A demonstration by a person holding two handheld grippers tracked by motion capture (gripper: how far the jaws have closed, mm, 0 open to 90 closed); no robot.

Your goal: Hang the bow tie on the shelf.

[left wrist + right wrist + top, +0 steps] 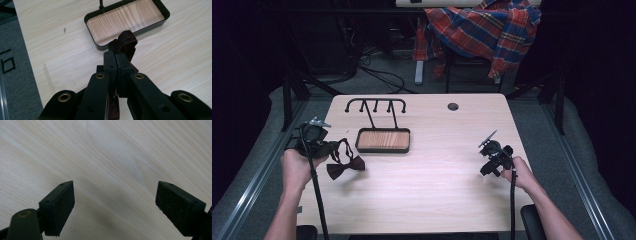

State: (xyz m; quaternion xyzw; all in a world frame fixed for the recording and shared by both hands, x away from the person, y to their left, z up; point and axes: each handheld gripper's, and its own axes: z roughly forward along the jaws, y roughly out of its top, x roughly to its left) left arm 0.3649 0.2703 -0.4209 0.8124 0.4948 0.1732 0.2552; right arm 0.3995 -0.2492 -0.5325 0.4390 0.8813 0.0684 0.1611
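Left gripper (pixel 116 58) clamping bow tie (pixel 345 165), right gripper (pixel 115 202) spread wide

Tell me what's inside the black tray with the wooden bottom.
Nothing lies in the tray: its wooden floor shows bare. The bow tie, clamped by the left gripper, hides one corner.

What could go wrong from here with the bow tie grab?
1. The left hand-held gripper is shut on only the strap of the bow tie; lifted, the bow would likely dangle and swing, or the strap could slip out.
2. The tray stand sits close ahead; the hanging bow might snag its rim or its hooks.
3. The right hand-held gripper is open, far across the table, too far to steady anything quickly.
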